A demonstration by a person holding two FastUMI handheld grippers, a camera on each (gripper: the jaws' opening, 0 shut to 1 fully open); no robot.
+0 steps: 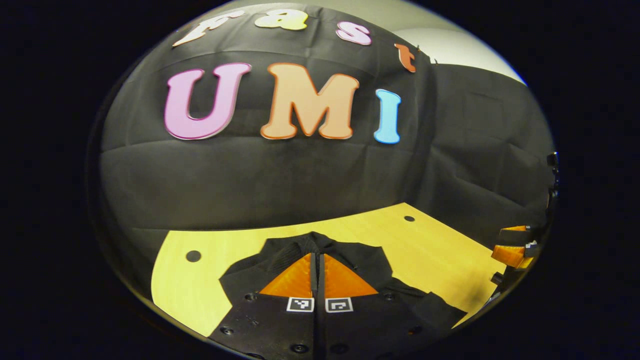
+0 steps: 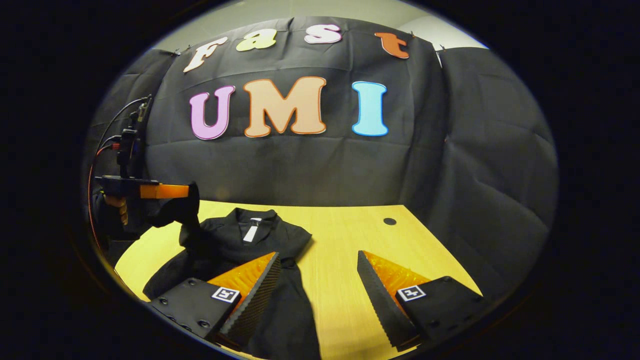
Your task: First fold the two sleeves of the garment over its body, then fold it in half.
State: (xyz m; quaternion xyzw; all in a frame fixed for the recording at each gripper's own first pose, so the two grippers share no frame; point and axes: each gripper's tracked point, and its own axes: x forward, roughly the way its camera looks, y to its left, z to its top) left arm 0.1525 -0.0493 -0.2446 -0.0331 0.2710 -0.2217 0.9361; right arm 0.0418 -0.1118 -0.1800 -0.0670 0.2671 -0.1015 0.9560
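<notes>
Left gripper view: the left hand-held gripper (image 1: 318, 260) has its 2 fingers pressed together with black cloth of the garment (image 1: 367, 265) pinched between them at the tips. The garment bunches around the fingers on both sides and trails down to the right across the yellow wooden surface (image 1: 440, 255). Bare surface runs left of the cloth to a round hole (image 1: 193, 256), and back-right to a second hole (image 1: 409, 218) near the far edge. The black booth wall (image 1: 260, 180) stands just behind that far edge. At the right rim the right hand-held gripper (image 1: 512, 250) shows in part.

Right gripper view: the right hand-held gripper (image 2: 317, 272) is wide open and holds nothing; its left finger hangs over the garment's lower body, its right finger over bare surface (image 2: 340, 235). The garment (image 2: 240, 240) lies on the left half of the surface, collar toward the wall, a white tag (image 2: 250, 232) at the neck. Its left sleeve is lifted off the surface, gripped by the left hand-held gripper (image 2: 187, 192), which a hand (image 2: 120, 207) holds at the left rim. A cable (image 2: 112, 127) loops above it. The right half of the surface is open up to a hole (image 2: 389, 221) by the far edge.
</notes>
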